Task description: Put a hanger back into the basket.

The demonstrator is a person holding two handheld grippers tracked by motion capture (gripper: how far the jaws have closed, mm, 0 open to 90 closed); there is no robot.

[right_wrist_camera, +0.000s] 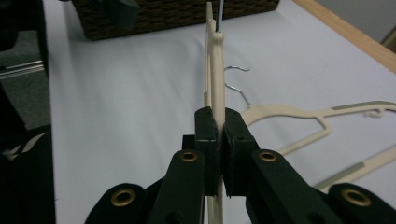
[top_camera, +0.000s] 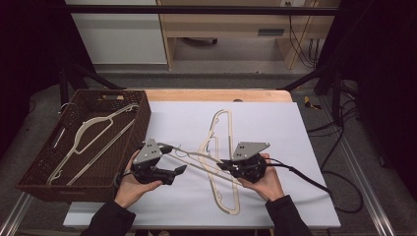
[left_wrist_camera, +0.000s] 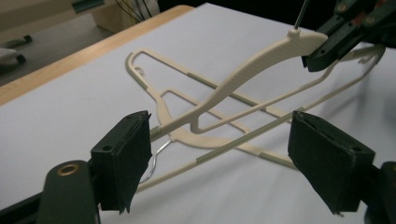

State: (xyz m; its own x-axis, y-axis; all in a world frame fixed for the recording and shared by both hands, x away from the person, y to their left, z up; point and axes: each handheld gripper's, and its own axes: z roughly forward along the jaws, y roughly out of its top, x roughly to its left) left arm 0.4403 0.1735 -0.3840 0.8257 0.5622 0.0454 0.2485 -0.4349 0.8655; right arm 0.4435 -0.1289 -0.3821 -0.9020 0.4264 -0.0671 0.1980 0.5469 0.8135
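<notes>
We've got one cream plastic clothes hanger with a wire hook (top_camera: 196, 156) lifted off the white sheet on the counter (top_camera: 275, 128). The right gripper (top_camera: 222, 165) has its fingers (right_wrist_camera: 206, 140) clamped tight on one shoulder arm of it. The left gripper (top_camera: 181, 170) has its fingers (left_wrist_camera: 122, 158) spread wide, nothing pressed between them; the hanger's neck and hook sit just ahead of them.

Progress, as we read it: partway. Two matching cream hangers (top_camera: 91, 140) already lie in the dark brown woven basket (top_camera: 142, 118) at the counter's left. One hanger is in the air. A second cream hanger (top_camera: 221, 147) lies flat on the sheet right under the held one, to be moved after.

Obstacles: the flat hanger crosses beneath the lifted one, so hook or bar could snag on it. The basket's near wall needs clearing, and the hangers inside take up much of its floor. Cable (top_camera: 305, 179) trails off the right gripper, clear of the path.
</notes>
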